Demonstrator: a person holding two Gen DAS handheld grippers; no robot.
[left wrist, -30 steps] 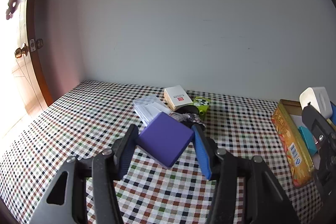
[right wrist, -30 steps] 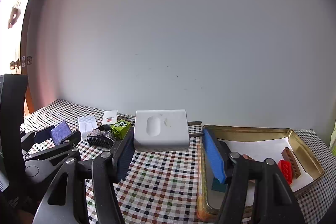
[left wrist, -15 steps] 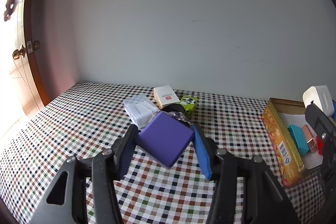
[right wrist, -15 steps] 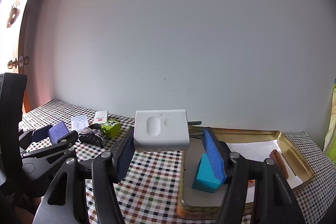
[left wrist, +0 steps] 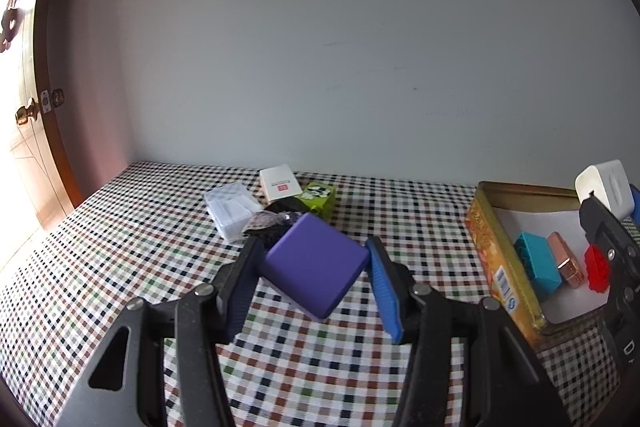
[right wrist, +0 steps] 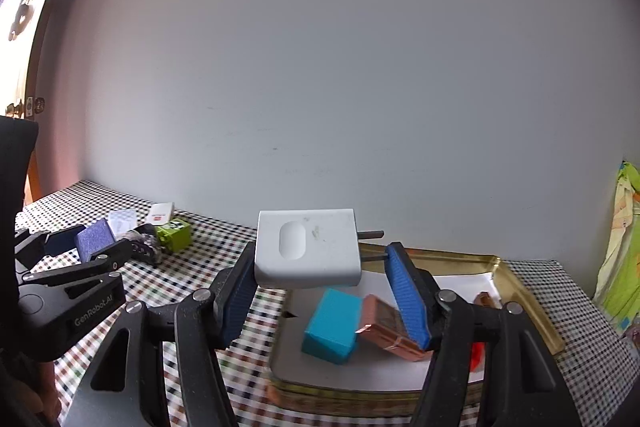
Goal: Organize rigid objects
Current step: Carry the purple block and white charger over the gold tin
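My left gripper [left wrist: 314, 263] is shut on a purple square box [left wrist: 314, 267] and holds it above the checkered table, left of the gold tin [left wrist: 500, 267]. My right gripper [right wrist: 320, 263] is shut on a white plug adapter [right wrist: 308, 251], its prongs pointing right, and holds it over the tin [right wrist: 520, 291]. The tin holds a teal block [right wrist: 332, 327], a copper-coloured block [right wrist: 388, 327] and a red brick [left wrist: 597, 267]. The adapter also shows in the left wrist view [left wrist: 606, 189].
A pile sits at the back of the table: a white packet [left wrist: 234, 207], a white box with a red label [left wrist: 280, 183], a green box [left wrist: 318, 197] and a dark hair clip [left wrist: 272, 227]. A wall stands behind. A door [left wrist: 28, 115] is at the left.
Both grippers have moved right with their objects. The adapter now hangs over the tin's left part, and the tin's contents have come into closer view.
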